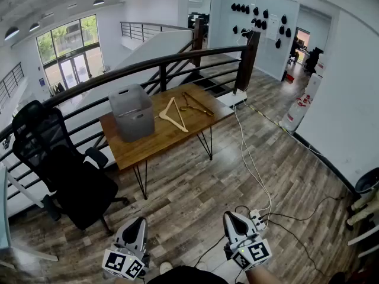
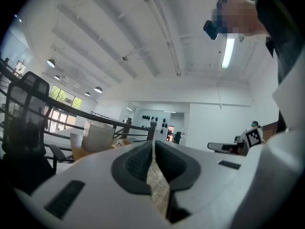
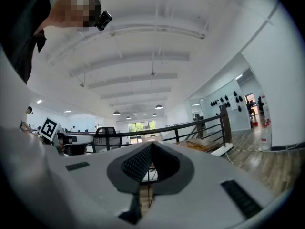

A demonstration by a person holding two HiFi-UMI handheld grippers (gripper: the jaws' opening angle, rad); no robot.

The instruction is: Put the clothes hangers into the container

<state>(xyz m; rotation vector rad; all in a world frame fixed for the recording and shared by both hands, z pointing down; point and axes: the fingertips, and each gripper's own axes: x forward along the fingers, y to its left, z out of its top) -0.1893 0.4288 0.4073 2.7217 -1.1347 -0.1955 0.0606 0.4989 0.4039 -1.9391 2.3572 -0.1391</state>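
The left gripper [image 2: 153,146] has its two dark ribbed pads pressed together with nothing between them; only floorboards show through the sliver below the tips. The right gripper [image 3: 151,148] is likewise closed tight and empty. In the head view both sit low in front of the person's body, jaws pointing forward and well apart from anything they could touch. I judge this a carrying posture, suited to walking up and not to reaching.

Ahead, across a stretch of grey-brown plank floor [image 1: 195,182], stands the brown wooden table [image 1: 151,145] on thin black hairpin legs. At its left end sits the grey box-shaped container [image 1: 132,112], its top facing up, presumably so hangers can be dropped in from above. Lying flat on the tabletop to its right is the pale wooden triangular hanger [image 1: 173,115], near the container but not touching it. Further right lies a darker brown hanger [image 1: 197,104], perhaps more than one overlapped; it is too small to tell. No hanger shows in the container, so the task looks unstarted.

A black mesh office chair [image 1: 59,164] stands left of the table, and a black metal railing [image 1: 148,65] runs behind it. A white cable [image 1: 251,158] trails from the table's right end across the floor towards the person's feet, something to step round on the approach. The jaws must spread before either hanger can be taken.
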